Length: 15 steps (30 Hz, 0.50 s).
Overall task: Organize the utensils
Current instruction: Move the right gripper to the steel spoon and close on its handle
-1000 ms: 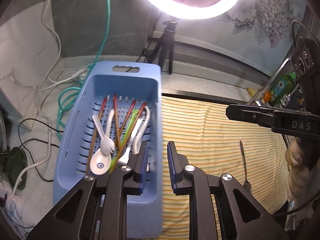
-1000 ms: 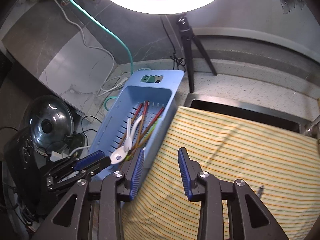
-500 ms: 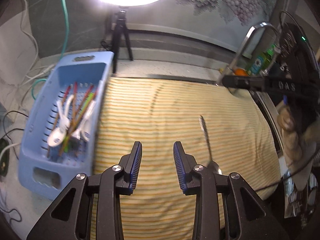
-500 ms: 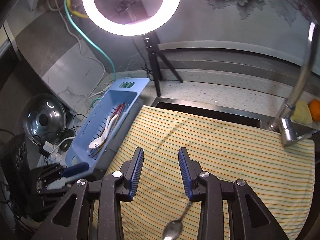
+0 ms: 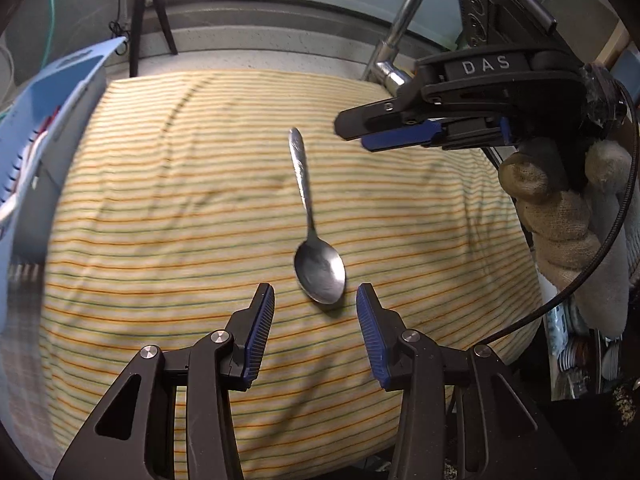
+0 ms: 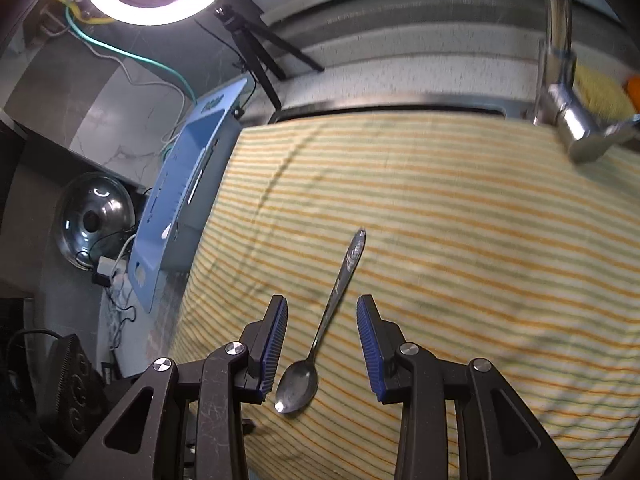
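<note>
Right wrist view: right gripper (image 6: 320,344) fingers spread, empty, spoon (image 6: 320,344) lying btwn them on striped cloth (image 6: 460,260), bowl nearest, handle pointing away. Left gripper (image 5: 310,332) also spread, bowl just ahead. Step: likely pickup approach; next, lower & pinch handle. Basket (image 6: 180,200) far left.

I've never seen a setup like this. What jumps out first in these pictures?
A lone metal spoon lies on a yellow striped cloth, framed between the open left tongs. The right tongs, also open, straddle its handle. A glowing ring light hangs at the back, above a blue basket beside the cloth.
</note>
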Tool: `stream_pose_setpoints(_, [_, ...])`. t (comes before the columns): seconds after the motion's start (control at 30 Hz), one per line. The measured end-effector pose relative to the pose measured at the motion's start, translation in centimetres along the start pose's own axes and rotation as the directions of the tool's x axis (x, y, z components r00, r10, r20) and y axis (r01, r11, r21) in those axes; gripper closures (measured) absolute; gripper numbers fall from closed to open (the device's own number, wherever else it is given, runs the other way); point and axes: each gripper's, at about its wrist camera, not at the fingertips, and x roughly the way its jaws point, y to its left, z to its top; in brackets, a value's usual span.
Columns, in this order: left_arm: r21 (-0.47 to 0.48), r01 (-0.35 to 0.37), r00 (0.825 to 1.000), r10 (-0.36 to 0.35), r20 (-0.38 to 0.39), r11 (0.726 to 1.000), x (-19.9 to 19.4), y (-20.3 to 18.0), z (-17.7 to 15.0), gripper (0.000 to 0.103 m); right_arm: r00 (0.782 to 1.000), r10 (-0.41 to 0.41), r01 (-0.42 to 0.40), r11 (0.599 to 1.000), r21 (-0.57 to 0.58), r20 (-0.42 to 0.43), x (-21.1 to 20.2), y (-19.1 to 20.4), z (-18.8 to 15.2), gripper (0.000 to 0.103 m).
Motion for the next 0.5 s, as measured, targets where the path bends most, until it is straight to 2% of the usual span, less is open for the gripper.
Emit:
stream_pose_setpoints(0.27, [0.001, -0.023, 1.0, 0.023, -0.02, 1.0, 2.5, -1.0, 0.2, 0.062, 0.994, 0.048, -0.044, 0.998, 0.037, -0.096, 3.7, -0.3, -1.1, 0.071])
stream_pose_setpoints(0.5, [0.0, -0.034, 0.999, 0.034, -0.005, 0.999, 3.2, -1.4, 0.2, 0.062, 0.99, 0.059, -0.047, 0.994, 0.095, -0.128, 5.7, -0.9, -1.1, 0.081])
